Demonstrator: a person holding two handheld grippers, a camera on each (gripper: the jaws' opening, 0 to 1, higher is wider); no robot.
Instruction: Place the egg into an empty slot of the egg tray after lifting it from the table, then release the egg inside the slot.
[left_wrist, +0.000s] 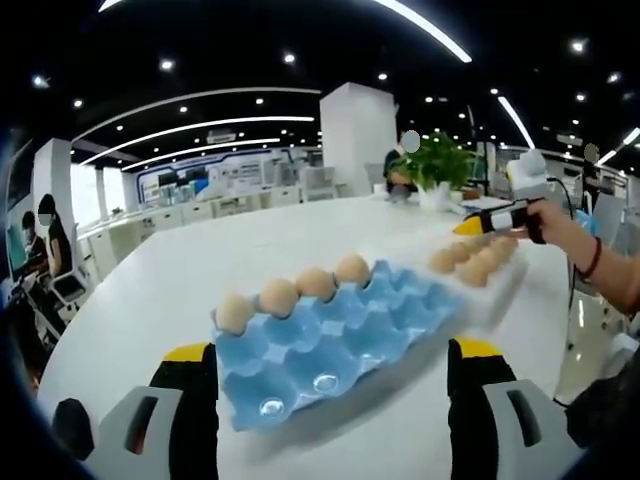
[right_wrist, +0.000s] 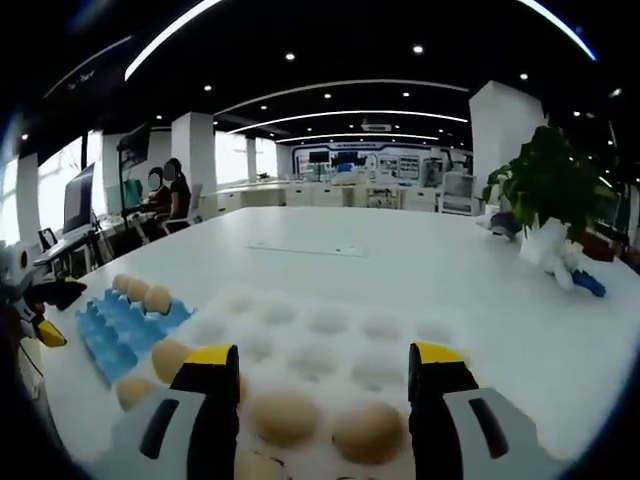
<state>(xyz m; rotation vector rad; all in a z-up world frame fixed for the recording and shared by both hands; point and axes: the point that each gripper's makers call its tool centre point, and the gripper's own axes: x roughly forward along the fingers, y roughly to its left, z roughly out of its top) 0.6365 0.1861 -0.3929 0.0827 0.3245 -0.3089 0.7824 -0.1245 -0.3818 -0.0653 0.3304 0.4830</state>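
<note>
Left gripper view, left to right: left tool (left_wrist: 330, 400) is seen with jaws spread wide, nothing held between them, hovering just near of the blue egg tray (left_wrist: 330, 345). Four eggs (left_wrist: 279, 296) are seated along the tray's far row; the nearer slots are seen empty. The tray rests on the white tabletop (left_wrist: 200, 270). Further right, a white tray (left_wrist: 490, 275) carrying more eggs is seen, blurred. Above it the right tool (left_wrist: 490, 222) is held in a person's hand (left_wrist: 560, 222).

Right gripper view, left to right: the blue tray is seen at far left with three eggs visible in it; the left tool shows at the left edge. The right tool's jaws are wide apart and empty, poised over the white tray's near rows. Loose eggs (right_wrist: 285, 415) sit in that white tray directly between and just beyond the jaws; most far slots of it look empty. A potted plant (right_wrist: 545, 190) stands at the far right of the tabletop.

Step judged: approach/pre-grasp by the right tool; no egg has been lifted yet. The egg to be picked is most likely one of those between the right jaws, in the white tray rather than bare on the tabletop.

Next move calls for: right tool lowered so the jaws straddle one egg, closed gently, lifted clear, carried left to an empty near slot of the blue tray, then opened. Neighbouring eggs lie close, so jaw clearance is judged tight.
</note>
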